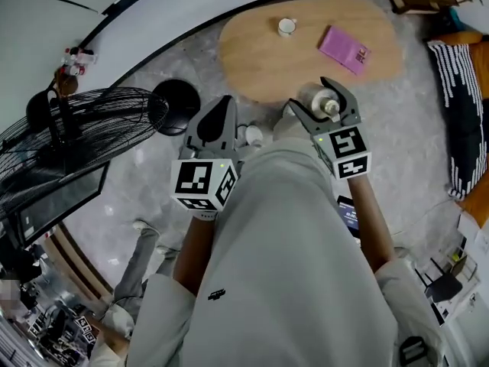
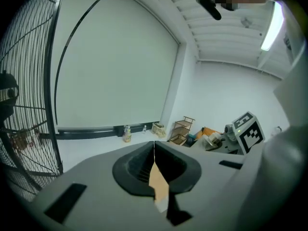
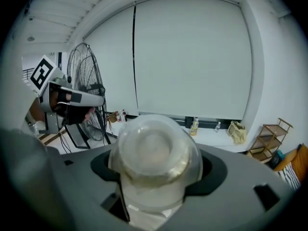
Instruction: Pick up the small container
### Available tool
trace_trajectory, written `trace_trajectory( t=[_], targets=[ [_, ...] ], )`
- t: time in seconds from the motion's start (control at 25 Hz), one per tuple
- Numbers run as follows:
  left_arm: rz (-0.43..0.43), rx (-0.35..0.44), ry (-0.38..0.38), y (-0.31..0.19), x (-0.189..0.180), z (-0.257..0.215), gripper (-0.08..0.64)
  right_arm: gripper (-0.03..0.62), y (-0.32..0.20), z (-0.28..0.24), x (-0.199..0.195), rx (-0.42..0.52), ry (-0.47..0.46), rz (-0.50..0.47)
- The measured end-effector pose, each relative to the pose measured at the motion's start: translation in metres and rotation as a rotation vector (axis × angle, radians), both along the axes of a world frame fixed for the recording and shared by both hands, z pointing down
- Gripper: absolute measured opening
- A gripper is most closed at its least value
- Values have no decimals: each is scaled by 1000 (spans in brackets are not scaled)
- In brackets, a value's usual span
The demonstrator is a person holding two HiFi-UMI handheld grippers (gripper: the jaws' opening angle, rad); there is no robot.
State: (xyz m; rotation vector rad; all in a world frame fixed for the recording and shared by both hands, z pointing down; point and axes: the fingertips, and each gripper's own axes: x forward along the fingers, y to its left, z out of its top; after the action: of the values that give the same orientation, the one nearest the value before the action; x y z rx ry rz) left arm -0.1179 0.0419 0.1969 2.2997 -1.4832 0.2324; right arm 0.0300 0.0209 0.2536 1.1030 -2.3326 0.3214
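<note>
Right gripper view: small container [image 3: 155, 158], translucent, gripped between the jaws of the right gripper [image 1: 309, 92]. Head view: held aloft, over the near edge of the wooden table [image 1: 260, 67]. Left gripper [image 1: 222, 102] clenched, empty.

No word, brand or number can be read anywhere. The left cube [image 1: 202, 183] behind the left gripper [image 1: 224, 100] and the right cube [image 1: 348, 151] behind the right gripper [image 1: 309, 94] carry only black-and-white square patterns. The pink booklet [image 1: 344, 49] beyond the right gripper bears a dark printed patch, and the light grey garment [image 1: 267, 266] behind both grippers a tiny dark logo; both are too small to read
</note>
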Motion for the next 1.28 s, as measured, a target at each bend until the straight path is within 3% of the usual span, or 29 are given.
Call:
trace_trajectory(
  t=[0.52,0.8,1.28],
  targets=[
    [12,26,35,2,-22,-18,21,344,15,-51,22,26,-36,125],
    [41,88,26,3,-21,-39,21,344,32,-62,28,46,-22,140],
    [44,74,32,14,-19,-34,21,344,41,-73,24,81,-40,145]
  ],
)
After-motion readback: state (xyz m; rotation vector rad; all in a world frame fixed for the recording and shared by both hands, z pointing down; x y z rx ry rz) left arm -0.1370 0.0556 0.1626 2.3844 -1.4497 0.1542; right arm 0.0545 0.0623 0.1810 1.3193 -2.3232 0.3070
